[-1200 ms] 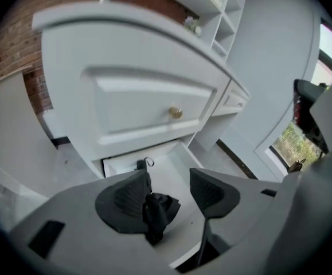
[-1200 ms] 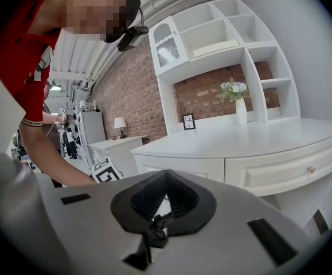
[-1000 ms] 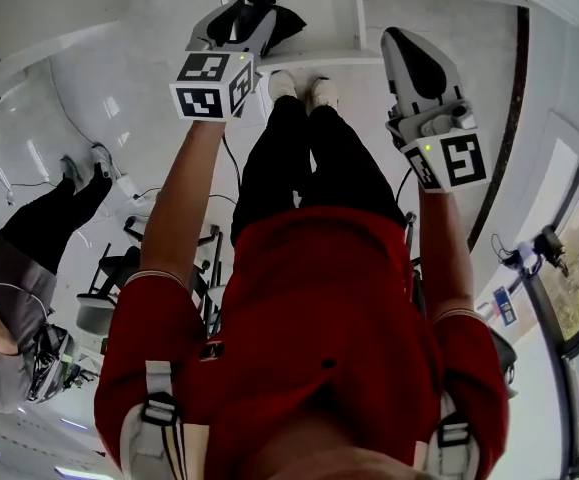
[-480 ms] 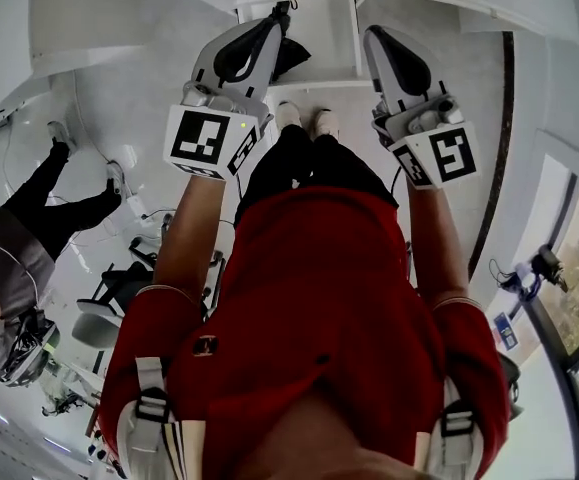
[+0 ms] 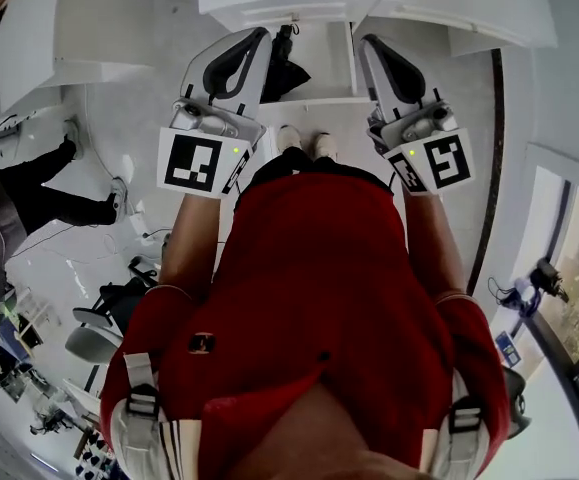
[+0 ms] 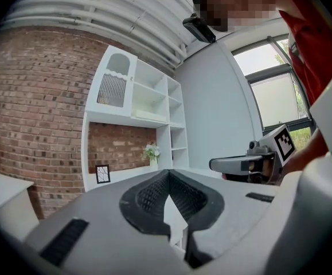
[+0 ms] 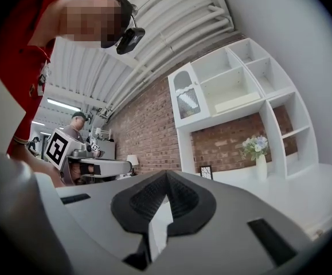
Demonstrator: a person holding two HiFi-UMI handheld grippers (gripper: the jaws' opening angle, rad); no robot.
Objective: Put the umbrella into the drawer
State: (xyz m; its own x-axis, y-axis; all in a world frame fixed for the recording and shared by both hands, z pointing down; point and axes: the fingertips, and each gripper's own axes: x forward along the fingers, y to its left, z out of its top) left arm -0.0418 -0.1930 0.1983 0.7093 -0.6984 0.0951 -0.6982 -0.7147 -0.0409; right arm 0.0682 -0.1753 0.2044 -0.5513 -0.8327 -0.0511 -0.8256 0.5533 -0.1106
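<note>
Left gripper (image 6: 167, 180) and right gripper (image 7: 166, 179) jaws clenched, empty. Umbrella (image 5: 286, 65) seems in the drawer (image 5: 341, 63); push its front squarely.

Bright, even daylight from the window (image 6: 274, 85) — strong fisheye bending, dark rounded corners, near tool surfaces soft.
</note>
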